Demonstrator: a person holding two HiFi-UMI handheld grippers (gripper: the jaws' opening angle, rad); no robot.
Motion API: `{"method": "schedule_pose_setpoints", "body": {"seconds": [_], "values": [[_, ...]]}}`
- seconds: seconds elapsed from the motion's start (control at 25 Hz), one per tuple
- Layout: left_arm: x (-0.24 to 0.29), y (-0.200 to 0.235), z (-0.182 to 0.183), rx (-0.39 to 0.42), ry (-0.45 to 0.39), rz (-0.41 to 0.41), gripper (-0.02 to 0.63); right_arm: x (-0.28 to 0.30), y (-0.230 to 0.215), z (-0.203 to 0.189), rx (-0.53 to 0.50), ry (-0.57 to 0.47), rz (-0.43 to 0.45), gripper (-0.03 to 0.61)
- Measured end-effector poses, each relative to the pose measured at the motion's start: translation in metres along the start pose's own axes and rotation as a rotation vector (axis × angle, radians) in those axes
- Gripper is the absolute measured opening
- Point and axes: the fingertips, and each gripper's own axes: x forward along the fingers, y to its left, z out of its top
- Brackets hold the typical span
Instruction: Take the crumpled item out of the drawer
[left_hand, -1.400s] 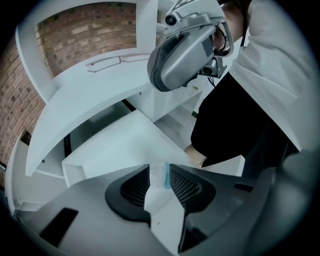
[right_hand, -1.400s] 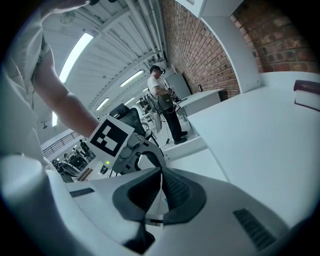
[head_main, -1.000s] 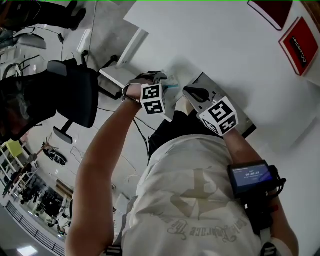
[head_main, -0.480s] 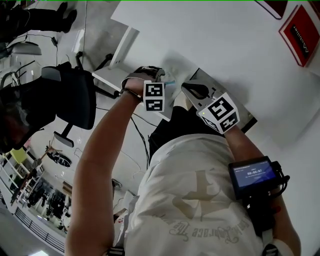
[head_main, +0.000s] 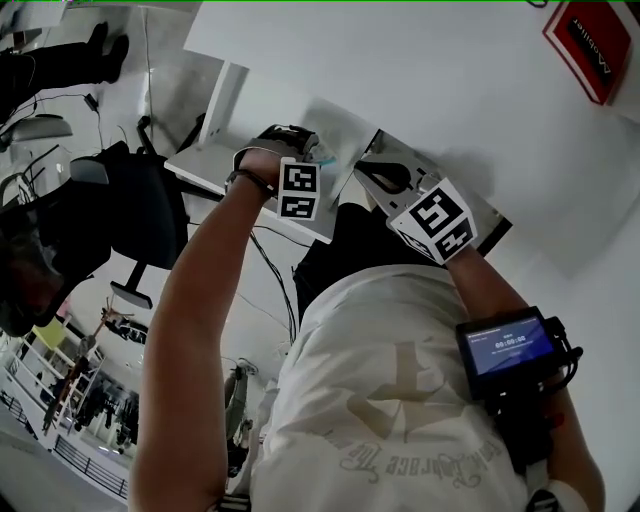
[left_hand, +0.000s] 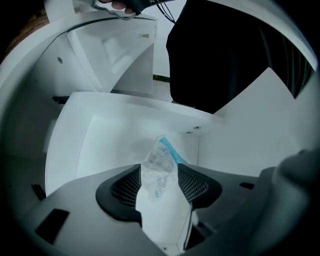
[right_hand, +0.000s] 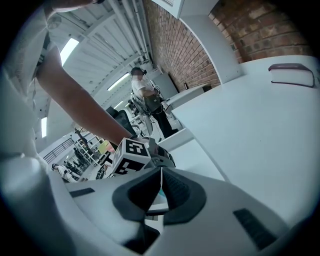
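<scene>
**Head view.** A white desk (head_main: 480, 90) fills the upper right and carries a red-and-black item (head_main: 590, 50) at its far corner. To the left are a pale floor (head_main: 215, 300) with loose cables and a black office chair (head_main: 135, 210). An open white drawer (head_main: 345, 135) juts from the desk's near edge. The left tool (head_main: 312, 152) points down into it, and the right tool (head_main: 380, 175) is just beside the left tool at the drawer's other side. A crumpled item (head_main: 325, 158) shows as a blue-tinged scrap at the left tool's tip.

**Left gripper view.** The drawer's white floor and side walls (left_hand: 100, 140) lie below. The left tool (left_hand: 159, 182) has its jaws spread, and they have just been opening. The crumpled item (left_hand: 161, 162), a clear wrapper with blue print, lies on the drawer floor directly between the two pads. Its edges reach almost to both pads, and no pinch is evident.

**Right gripper view.** A brick wall (right_hand: 200, 40) rises behind the desk, with strip lights (right_hand: 70, 50) on the ceiling and a person (right_hand: 145, 97) standing far off. The right tool (right_hand: 161, 187) has its jaws pressed together on nothing. The left tool's marker cube (right_hand: 131, 154) is just beyond the right tool.
</scene>
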Motion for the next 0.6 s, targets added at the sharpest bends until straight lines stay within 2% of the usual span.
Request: {"method": "schedule_pose_setpoints", "body": {"seconds": [0.36, 0.6], "values": [[0.015, -0.009, -0.012, 0.158, 0.021, -0.025, 0.313, -0.001, -0.003, -0.002, 0.030, 0.011, -0.016, 0.025], [0.021, -0.002, -0.007, 0.202, 0.028, -0.023, 0.342, -0.004, -0.004, -0.005, 0.039, 0.019, -0.024, 0.025]]}}
